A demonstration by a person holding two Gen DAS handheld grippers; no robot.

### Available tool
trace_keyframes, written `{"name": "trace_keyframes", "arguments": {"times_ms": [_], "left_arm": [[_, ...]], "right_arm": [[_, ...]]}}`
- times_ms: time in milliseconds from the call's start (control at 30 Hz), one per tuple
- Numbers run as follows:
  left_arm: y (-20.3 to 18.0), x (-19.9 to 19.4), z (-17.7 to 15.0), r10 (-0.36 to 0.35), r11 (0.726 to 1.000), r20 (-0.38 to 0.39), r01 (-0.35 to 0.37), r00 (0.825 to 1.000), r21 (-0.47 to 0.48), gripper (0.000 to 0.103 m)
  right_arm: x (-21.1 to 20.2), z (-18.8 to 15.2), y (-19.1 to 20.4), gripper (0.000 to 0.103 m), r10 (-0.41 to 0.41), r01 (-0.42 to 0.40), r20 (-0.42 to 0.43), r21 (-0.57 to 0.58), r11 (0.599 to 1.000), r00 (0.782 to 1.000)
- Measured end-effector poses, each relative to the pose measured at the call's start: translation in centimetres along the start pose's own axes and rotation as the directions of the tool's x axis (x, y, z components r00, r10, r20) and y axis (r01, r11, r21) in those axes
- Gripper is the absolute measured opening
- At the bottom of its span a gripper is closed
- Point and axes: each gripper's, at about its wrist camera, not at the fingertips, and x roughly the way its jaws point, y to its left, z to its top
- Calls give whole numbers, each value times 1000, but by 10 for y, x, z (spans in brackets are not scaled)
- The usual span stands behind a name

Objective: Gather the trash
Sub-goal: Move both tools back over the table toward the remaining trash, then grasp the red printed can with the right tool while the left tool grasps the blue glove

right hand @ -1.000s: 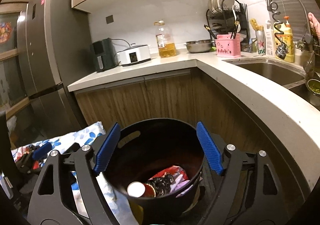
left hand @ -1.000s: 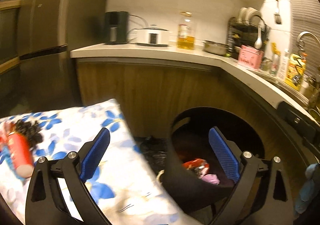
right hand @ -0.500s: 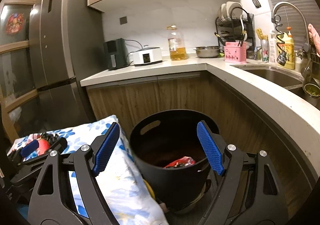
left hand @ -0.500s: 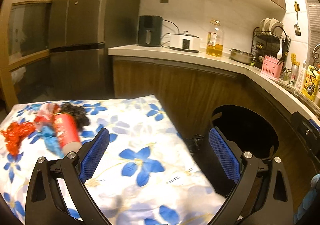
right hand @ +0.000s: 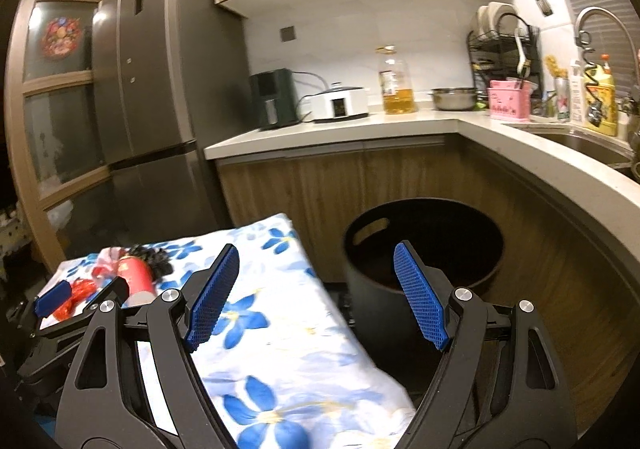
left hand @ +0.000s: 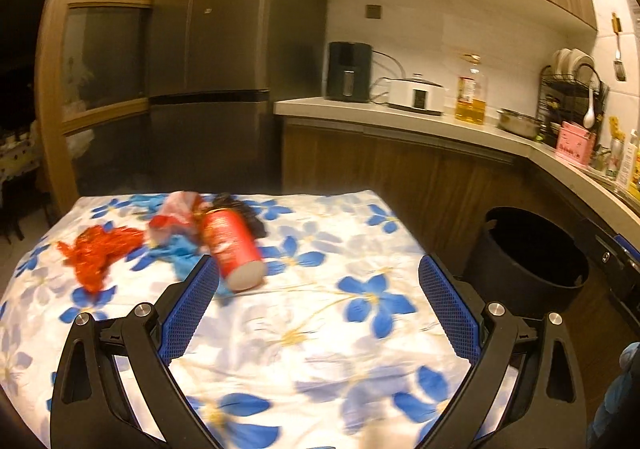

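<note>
Trash lies on a table with a blue-flowered cloth point(left hand: 320, 313): a red can point(left hand: 230, 247) on its side, a crumpled red wrapper point(left hand: 96, 255), a blue scrap point(left hand: 182, 255), a pink-white wrapper point(left hand: 176, 215) and a black clump point(left hand: 244, 213). A black bin point(left hand: 528, 261) stands on the floor right of the table; it also shows in the right wrist view point(right hand: 424, 249). My left gripper point(left hand: 318, 299) is open and empty over the cloth, the can just beyond its left finger. My right gripper point(right hand: 316, 295) is open and empty above the table's edge near the bin.
A kitchen counter point(right hand: 360, 129) with appliances, an oil bottle point(right hand: 394, 81) and a dish rack runs behind and curves right to a sink point(right hand: 592, 141). A tall fridge point(right hand: 160, 89) stands at the back left. The left gripper's body shows at the right view's lower left point(right hand: 56, 297).
Both grippers have pulled up and left, away from the bin. The left one now faces the trash on the table. Both stay open and empty.
</note>
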Motion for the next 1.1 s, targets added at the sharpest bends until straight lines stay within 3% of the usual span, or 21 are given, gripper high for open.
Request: {"name": "trace_keyframes", "arguments": {"times_ms": [500, 1100], "left_arm": [[83, 2, -16, 135, 987, 5, -135, 991, -84, 96], [156, 13, -23, 280, 946, 1, -276, 960, -171, 96]], "right_arm": [[44, -35, 80, 78, 148, -154, -96, -56, 986, 984], [126, -56, 194, 78, 326, -361, -225, -136, 923, 918]]}}
